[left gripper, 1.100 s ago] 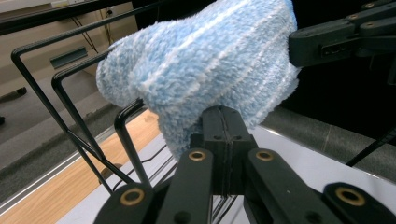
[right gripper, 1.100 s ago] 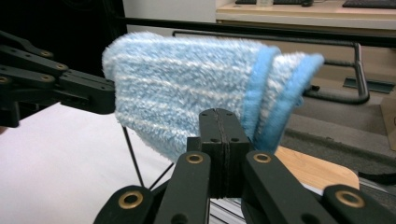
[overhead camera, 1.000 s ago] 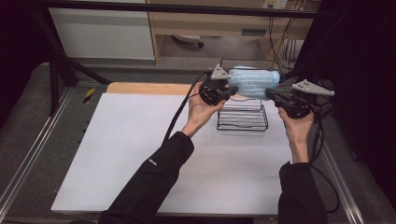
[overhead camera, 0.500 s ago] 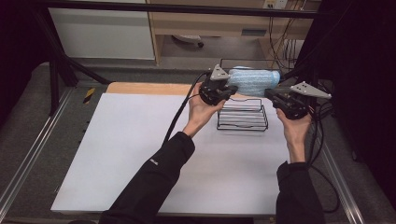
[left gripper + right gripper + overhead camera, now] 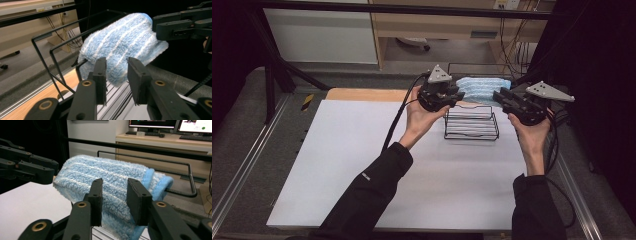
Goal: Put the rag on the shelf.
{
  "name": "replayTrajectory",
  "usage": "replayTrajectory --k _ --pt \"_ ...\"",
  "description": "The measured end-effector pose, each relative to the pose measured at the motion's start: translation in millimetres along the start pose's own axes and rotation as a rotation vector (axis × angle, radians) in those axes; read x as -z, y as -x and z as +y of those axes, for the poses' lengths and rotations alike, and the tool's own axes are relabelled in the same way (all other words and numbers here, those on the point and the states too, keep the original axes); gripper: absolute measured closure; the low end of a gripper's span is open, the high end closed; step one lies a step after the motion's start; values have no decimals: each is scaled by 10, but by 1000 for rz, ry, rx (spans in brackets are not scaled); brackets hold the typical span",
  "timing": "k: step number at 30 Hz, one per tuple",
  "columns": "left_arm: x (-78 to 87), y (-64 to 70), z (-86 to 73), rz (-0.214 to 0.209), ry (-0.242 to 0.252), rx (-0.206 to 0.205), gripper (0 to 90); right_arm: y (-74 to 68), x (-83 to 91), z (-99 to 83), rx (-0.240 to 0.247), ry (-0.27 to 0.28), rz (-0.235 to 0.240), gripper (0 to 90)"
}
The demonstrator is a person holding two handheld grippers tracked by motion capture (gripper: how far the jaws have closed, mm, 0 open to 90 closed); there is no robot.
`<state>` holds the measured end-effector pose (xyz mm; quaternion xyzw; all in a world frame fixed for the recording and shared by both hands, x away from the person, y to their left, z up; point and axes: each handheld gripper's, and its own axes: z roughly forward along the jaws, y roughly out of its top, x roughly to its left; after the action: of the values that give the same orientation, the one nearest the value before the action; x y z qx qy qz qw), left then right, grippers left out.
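A fluffy blue towel with white stripes (image 5: 482, 89) hangs over the top bar of a black wire rack (image 5: 472, 127) at the back of the white table (image 5: 362, 165). My left gripper (image 5: 457, 96) is at the towel's left end and my right gripper (image 5: 498, 96) at its right end, facing each other. In the left gripper view the jaws stand apart, open (image 5: 116, 75), with the towel (image 5: 122, 47) just beyond them. The right gripper view shows the same: open jaws (image 5: 113, 195) and the towel (image 5: 105, 177) close behind, its lower edge hidden.
The rack's thin bars (image 5: 42, 50) rise left of the towel. A wooden strip (image 5: 362, 94) edges the table's far side, with metal rails along both sides. Cables trail from both grippers. A desk with monitors (image 5: 160, 123) stands beyond.
The right gripper has edged slightly left toward the towel. The left gripper, towel and rack have barely moved.
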<state>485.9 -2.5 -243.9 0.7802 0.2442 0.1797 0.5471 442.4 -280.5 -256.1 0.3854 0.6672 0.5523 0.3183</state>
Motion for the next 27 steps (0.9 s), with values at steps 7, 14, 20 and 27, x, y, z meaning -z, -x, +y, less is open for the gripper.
replayTrajectory --k 7,14,20,27 --pt "98 -50 32 21 22 11 625 -16 30 68 1 16 -4 609" --pt "141 -72 50 26 27 16 568 -19 50 107 3 32 -11 546" --pt "163 -95 42 34 15 17 487 -3 97 139 -8 48 -17 456" --pt "179 -117 39 40 14 29 406 10 124 155 -20 54 -16 361"
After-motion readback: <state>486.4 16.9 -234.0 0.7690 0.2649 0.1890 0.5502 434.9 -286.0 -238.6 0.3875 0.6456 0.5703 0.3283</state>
